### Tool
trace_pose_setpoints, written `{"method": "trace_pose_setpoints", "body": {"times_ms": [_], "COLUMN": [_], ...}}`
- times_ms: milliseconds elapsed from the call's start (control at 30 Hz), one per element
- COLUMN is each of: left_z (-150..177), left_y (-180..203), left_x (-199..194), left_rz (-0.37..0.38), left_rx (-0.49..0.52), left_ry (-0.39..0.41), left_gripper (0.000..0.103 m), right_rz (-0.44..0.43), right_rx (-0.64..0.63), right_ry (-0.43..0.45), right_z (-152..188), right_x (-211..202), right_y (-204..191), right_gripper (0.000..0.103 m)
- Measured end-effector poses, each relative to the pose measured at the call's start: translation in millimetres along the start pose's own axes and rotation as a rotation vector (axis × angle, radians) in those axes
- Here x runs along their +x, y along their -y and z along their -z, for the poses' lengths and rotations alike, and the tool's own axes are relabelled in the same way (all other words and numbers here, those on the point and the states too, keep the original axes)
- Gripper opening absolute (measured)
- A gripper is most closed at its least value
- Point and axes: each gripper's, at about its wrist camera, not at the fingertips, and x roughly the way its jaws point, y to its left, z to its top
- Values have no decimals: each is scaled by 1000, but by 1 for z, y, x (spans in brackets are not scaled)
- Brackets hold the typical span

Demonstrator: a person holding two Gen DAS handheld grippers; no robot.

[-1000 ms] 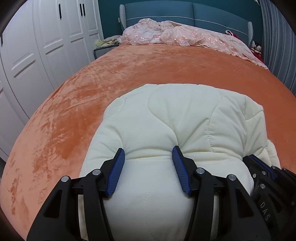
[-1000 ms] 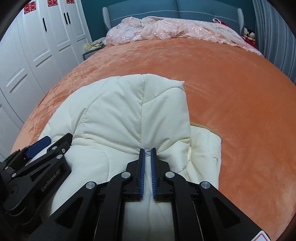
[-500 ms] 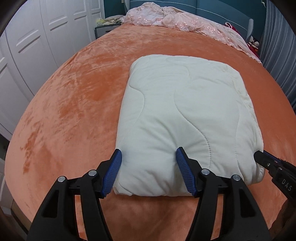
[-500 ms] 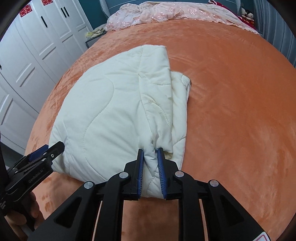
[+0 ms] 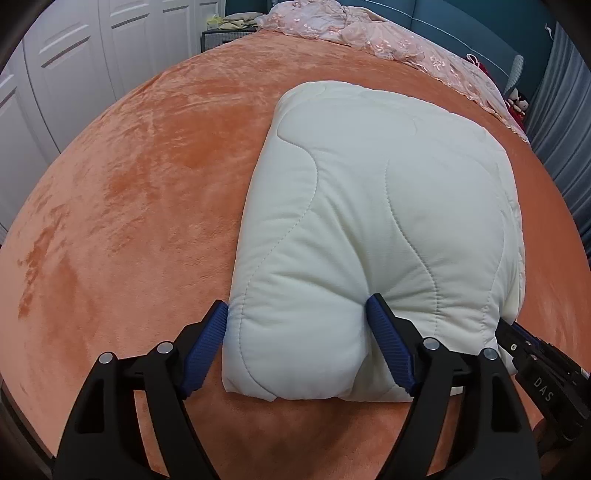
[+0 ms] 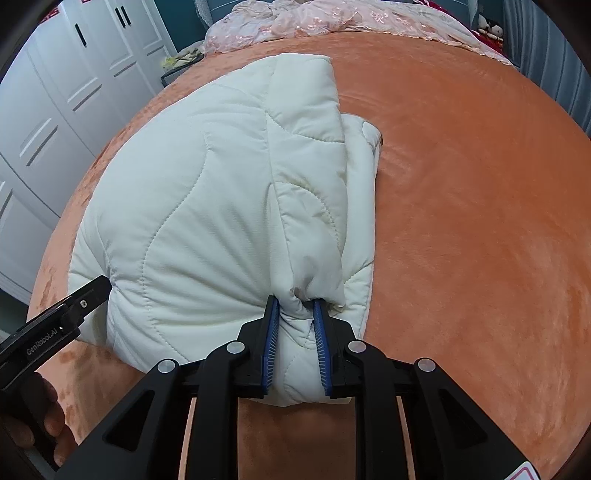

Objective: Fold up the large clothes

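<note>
A cream quilted padded garment lies folded into a thick rectangular bundle on the orange bed. It also fills the middle of the right wrist view. My left gripper is open, its blue pads straddling the bundle's near left corner and pressing into the padding. My right gripper is shut on a bunched fold at the bundle's near right corner. Each gripper shows at the edge of the other's view.
A pink lace cover lies bunched at the bed's head against a blue headboard. White wardrobe doors stand to the left, a grey curtain to the right. Orange bedspread stretches right of the bundle.
Both grippers pulled back and up, then came in low again at the bundle's near edge. The right jaws have spread slightly around a thicker fold. The left stays open.
</note>
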Motion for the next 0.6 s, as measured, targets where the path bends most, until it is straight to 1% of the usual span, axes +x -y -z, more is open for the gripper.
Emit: {"method": "trace_pose_setpoints", "body": {"times_ms": [267, 367, 433, 500, 600], "left_z": [0, -2, -8, -18, -36], "left_y": [3, 2, 2, 0, -4], "left_x": [2, -2, -16, -31, -53], "left_rz": [-9, -11, 3, -8, -24], "left_rx": [10, 14, 30, 54, 50], "left_ry": [4, 3, 25, 60, 128], "left_gripper": [76, 75, 69, 63, 62], "right_rz": [7, 4, -15, -33, -54], "right_rx": [1, 4, 31, 52, 80], "right_ry": [15, -2, 3, 32, 70], "right_z": [8, 3, -8, -20, -38], "right_x": [1, -4, -20, -34, -48], "right_y": [-3, -3, 0, 5, 8], "right_gripper": [18, 18, 17, 17, 18]}}
